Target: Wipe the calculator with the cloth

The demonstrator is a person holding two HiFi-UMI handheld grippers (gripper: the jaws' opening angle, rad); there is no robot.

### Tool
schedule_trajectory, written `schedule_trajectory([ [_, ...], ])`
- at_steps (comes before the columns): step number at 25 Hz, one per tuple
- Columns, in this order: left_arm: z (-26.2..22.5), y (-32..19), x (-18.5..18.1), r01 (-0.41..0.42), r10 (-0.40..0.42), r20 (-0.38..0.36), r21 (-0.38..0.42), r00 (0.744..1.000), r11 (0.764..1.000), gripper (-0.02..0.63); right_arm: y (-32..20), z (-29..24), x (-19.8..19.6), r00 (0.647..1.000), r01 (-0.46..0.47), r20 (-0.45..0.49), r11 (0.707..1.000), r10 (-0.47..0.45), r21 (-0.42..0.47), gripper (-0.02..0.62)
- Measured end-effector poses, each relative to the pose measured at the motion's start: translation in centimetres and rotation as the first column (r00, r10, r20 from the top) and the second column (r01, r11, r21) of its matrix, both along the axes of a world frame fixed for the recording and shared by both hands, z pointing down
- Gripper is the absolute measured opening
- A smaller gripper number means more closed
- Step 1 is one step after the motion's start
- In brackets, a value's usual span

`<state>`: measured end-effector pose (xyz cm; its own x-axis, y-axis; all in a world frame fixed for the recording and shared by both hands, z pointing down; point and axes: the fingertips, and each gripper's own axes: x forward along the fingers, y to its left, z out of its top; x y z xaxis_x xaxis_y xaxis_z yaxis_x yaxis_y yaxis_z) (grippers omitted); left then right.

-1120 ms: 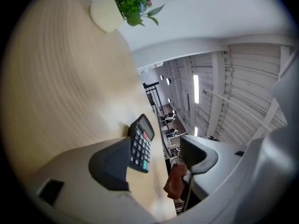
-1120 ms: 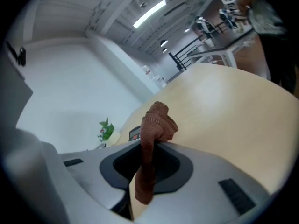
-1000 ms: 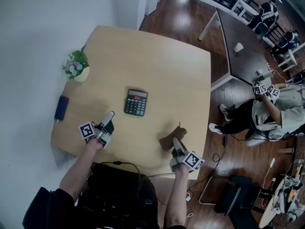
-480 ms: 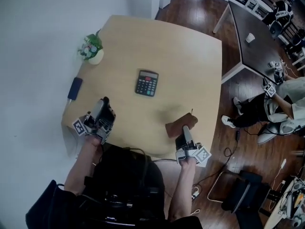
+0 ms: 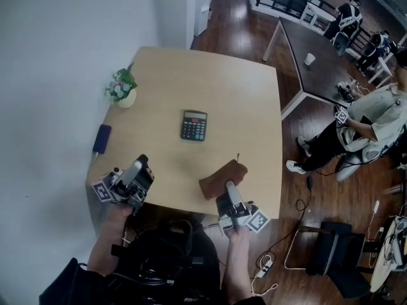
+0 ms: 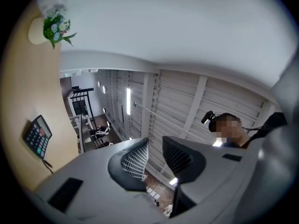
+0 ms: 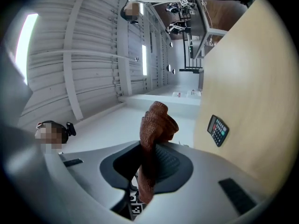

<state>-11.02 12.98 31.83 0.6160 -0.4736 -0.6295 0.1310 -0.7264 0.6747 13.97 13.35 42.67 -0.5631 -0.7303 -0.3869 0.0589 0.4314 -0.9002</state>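
Observation:
The black calculator (image 5: 194, 125) lies flat in the middle of the light wooden table (image 5: 241, 100); it also shows small in the left gripper view (image 6: 37, 136) and the right gripper view (image 7: 217, 129). My right gripper (image 5: 227, 188) is raised over the table's near edge and tilted upward, shut on the brown cloth (image 5: 222, 177), which stands bunched up out of the jaws (image 7: 156, 122). My left gripper (image 5: 141, 165) is lifted over the near left corner, also tilted up. Its jaws are closing, only a narrow gap is left, and nothing is between them (image 6: 155, 146).
A small pot of flowers (image 5: 121, 89) and a dark flat case (image 5: 102, 138) sit along the table's left edge. To the right stands a dark table (image 5: 299, 49) with a cup (image 5: 309, 59), a seated person (image 5: 365, 122) and a chair (image 5: 331, 253).
Both grippers have drawn back toward the near edge and risen, tipping upward. The left jaws have gone from wide to nearly shut. The cloth has come up off the table in the right gripper.

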Motion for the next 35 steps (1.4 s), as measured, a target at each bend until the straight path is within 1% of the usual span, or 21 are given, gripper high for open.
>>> schedule_trajectory([
  [2, 1.1, 2.6, -1.1, -0.018, 0.017, 0.063, 0.013, 0.998, 1.0, 0.097, 2.9, -1.5, -1.3, 1.0, -0.026, 0.01, 1.0, 0.026, 0.016, 0.06],
  [4, 2.4, 5.3, -2.5, -0.012, 0.009, 0.117, 0.028, 0.993, 1.0, 0.097, 6.0, -3.4, -2.4, 0.999, -0.053, 0.008, 0.998, 0.053, 0.046, 0.061],
  [5, 2.6, 6.5, -3.0, -0.015, 0.011, 0.119, 0.032, 0.993, 0.999, 0.097, 7.4, -4.2, -3.0, 0.998, -0.066, -0.001, 0.996, 0.067, 0.062, 0.06],
  [7, 3.6, 8.3, -3.9, -0.03, 0.027, 0.088, 0.028, 0.996, 0.999, 0.085, 9.6, -5.0, -4.1, 0.995, -0.094, -0.029, 0.992, 0.097, 0.082, 0.06],
  [10, 5.7, 9.5, -4.7, -0.055, 0.056, 0.047, -0.013, 0.997, 0.998, 0.082, 11.9, -4.9, -5.9, 0.99, -0.125, -0.064, 0.989, 0.13, 0.075, 0.06],
  [12, 5.8, 10.8, -4.7, -0.065, 0.066, 0.03, -0.022, 0.997, 0.998, 0.083, 13.4, -5.0, -6.5, 0.988, -0.121, -0.09, 0.99, 0.127, 0.071, 0.06],
  [13, 5.4, 11.4, -4.6, -0.068, 0.068, 0.03, -0.014, 0.997, 0.998, 0.083, 14.0, -5.4, -6.7, 0.987, -0.116, -0.101, 0.99, 0.123, 0.078, 0.06],
  [15, 4.2, 12.2, -4.4, -0.064, 0.063, 0.056, 0.011, 0.996, 0.998, 0.081, 14.6, -6.5, -6.9, 0.986, -0.104, -0.118, 0.99, 0.115, 0.101, 0.06],
  [18, 2.6, 12.7, -4.2, -0.039, 0.035, 0.091, 0.04, 0.995, 0.998, 0.081, 14.8, -8.3, -7.3, 0.986, -0.073, -0.14, 0.986, 0.094, 0.148, 0.058],
  [21, 1.5, 13.0, -4.6, -0.005, -0.001, 0.083, 0.076, 0.997, 0.997, 0.081, 14.9, -9.4, -7.8, 0.984, -0.045, -0.158, 0.98, 0.076, 0.194, 0.058],
  [23, 0.0, 13.3, -4.1, 0.003, -0.006, 0.038, 0.094, 0.999, 0.996, 0.081, 15.0, -10.1, -7.5, 0.983, -0.034, -0.169, 0.975, 0.072, 0.218, 0.058],
  [25, -1.5, 14.1, -2.6, -0.004, 0.004, 0.002, 0.111, 1.0, 0.994, 0.081, 15.5, -10.8, -6.5, 0.982, -0.029, -0.175, 0.971, 0.072, 0.237, 0.058],
  [26, -1.8, 14.6, -1.9, -0.006, 0.005, 0.006, 0.121, 1.0, 0.993, 0.081, 15.8, -11.0, -5.8, 0.982, -0.027, -0.174, 0.97, 0.071, 0.24, 0.058],
  [28, -1.7, 15.3, -0.6, 0.002, -0.008, 0.039, 0.138, 0.999, 0.99, 0.081, 16.3, -10.9, -4.6, 0.984, -0.022, -0.164, 0.972, 0.062, 0.235, 0.058],
  [31, -1.9, 16.3, 0.8, 0.005, -0.015, 0.069, 0.14, 0.997, 0.99, 0.081, 16.6, -10.2, -3.3, 0.984, -0.018, -0.167, 0.974, 0.057, 0.227, 0.058],
  [33, -2.1, 16.8, 1.2, 0.008, -0.02, 0.084, 0.14, 0.996, 0.99, 0.081, 16.7, -10.0, -2.8, 0.982, -0.015, -0.179, 0.972, 0.059, 0.235, 0.058],
  [35, -2.2, 17.2, 1.6, 0.013, -0.026, 0.091, 0.142, 0.996, 0.99, 0.081, 17.0, -10.5, -2.9, 0.986, -0.002, -0.163, 0.97, 0.043, 0.243, 0.058],
])
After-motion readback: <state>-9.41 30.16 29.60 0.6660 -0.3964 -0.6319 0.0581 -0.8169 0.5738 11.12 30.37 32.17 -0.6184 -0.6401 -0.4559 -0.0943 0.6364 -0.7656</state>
